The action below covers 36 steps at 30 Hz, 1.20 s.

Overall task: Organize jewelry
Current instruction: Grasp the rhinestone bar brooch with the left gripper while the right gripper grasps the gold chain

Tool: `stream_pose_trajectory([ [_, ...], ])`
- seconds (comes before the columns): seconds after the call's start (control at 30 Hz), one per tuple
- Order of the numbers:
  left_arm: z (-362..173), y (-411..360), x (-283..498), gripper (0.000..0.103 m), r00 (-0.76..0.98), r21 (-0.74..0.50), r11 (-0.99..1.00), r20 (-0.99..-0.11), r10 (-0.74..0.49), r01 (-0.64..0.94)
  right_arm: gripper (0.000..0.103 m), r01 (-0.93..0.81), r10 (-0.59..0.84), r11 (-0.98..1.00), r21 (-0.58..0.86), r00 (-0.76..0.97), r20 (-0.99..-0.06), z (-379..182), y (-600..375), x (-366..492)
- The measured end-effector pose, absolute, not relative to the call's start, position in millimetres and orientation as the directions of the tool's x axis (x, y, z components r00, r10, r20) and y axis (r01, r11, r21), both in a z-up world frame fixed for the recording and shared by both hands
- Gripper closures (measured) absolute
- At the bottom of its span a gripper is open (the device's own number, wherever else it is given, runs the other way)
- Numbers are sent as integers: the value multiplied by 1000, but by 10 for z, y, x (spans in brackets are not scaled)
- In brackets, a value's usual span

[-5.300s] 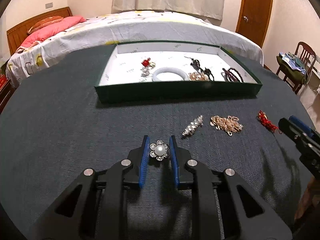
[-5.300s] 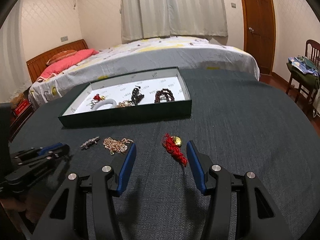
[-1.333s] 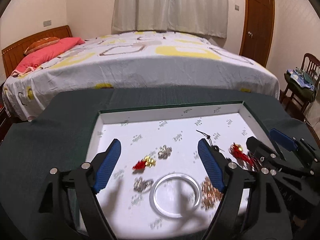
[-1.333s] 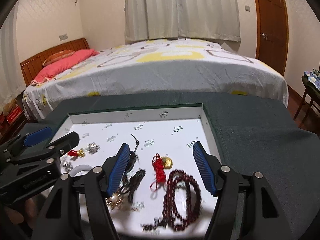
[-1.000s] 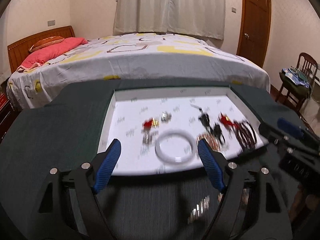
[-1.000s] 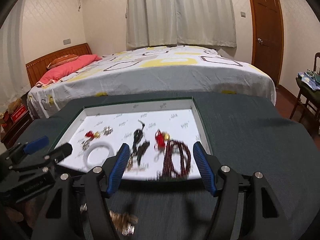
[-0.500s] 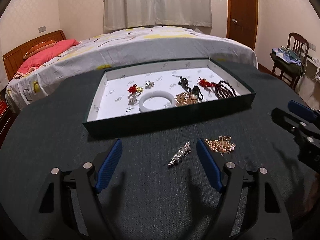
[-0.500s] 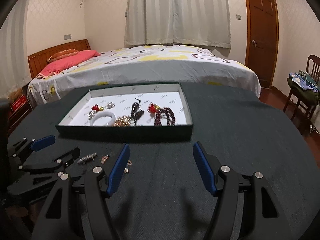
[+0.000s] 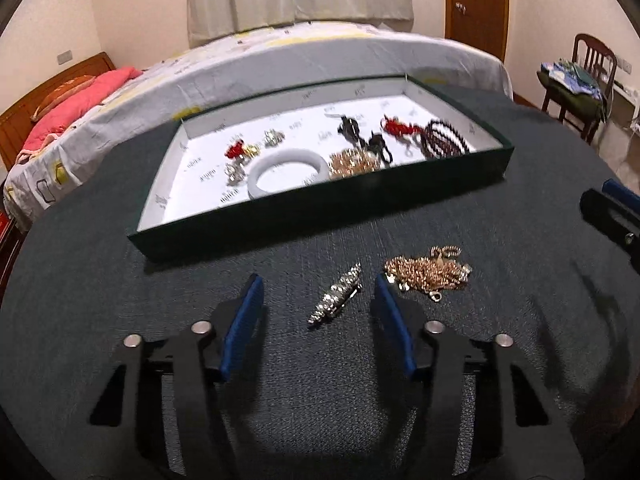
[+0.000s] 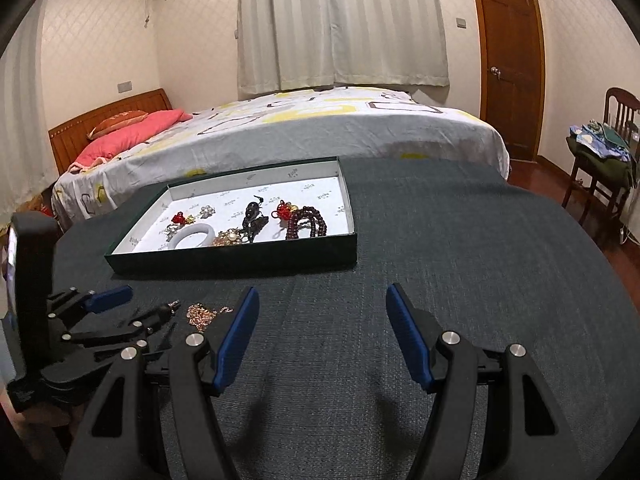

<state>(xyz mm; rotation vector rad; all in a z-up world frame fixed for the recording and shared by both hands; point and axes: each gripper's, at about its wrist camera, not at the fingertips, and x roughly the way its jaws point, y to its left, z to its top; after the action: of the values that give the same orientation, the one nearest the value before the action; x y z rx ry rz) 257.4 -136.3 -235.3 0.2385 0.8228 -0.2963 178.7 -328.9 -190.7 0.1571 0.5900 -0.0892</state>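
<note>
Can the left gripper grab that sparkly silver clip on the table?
Probably yes. The silver clip lies on the dark cloth between the left gripper's closing fingers, not yet touched. Nothing covers it; the gold chain sits beside it.

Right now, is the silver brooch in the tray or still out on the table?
Out. The silver brooch lies on the dark table in front of the tray, between the closing left tongs, untouched.

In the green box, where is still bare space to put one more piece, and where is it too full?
Inside the green box, the white floor is bare along the far wall and in the near left corner, left of the white bangle. The right half is crowded: gold chain pile, black piece, red knot and dark bead bracelet lie close together.
</note>
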Motion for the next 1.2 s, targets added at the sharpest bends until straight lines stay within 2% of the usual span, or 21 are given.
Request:
stream_pose_trajectory([
  [0.07,-2381,-1366,2601,64,624,80,930,-761,-176,360,39,129,-35,983,129,827,-562,-1917,-3294,1789],
  [0.2,-2407,-1358,2624,74,601,50,925,-773,-204,378,39,125,-29,983,133,825,-564,-1935,-3278,1803],
  [0.27,-2408,-1370,2622,84,599,47,922,-773,-210,384,39,122,-26,984,133,824,-566,-1936,-3283,1803],
  [0.53,-2357,-1297,2594,95,621,38,926,-752,-221,376,39,100,-9,987,124,815,-579,-1976,-3177,1827],
  [0.93,-2184,-901,2501,95,666,-6,952,-714,-217,305,39,11,75,991,132,779,-623,-2064,-2787,2045],
  [1.1,-2186,-924,2547,95,622,-64,937,-732,-277,343,39,12,75,991,134,776,-626,-2065,-2759,2059],
  [1.2,-2186,-1019,2542,80,622,-54,929,-728,-287,366,39,17,70,991,130,776,-627,-2059,-2784,2031],
])
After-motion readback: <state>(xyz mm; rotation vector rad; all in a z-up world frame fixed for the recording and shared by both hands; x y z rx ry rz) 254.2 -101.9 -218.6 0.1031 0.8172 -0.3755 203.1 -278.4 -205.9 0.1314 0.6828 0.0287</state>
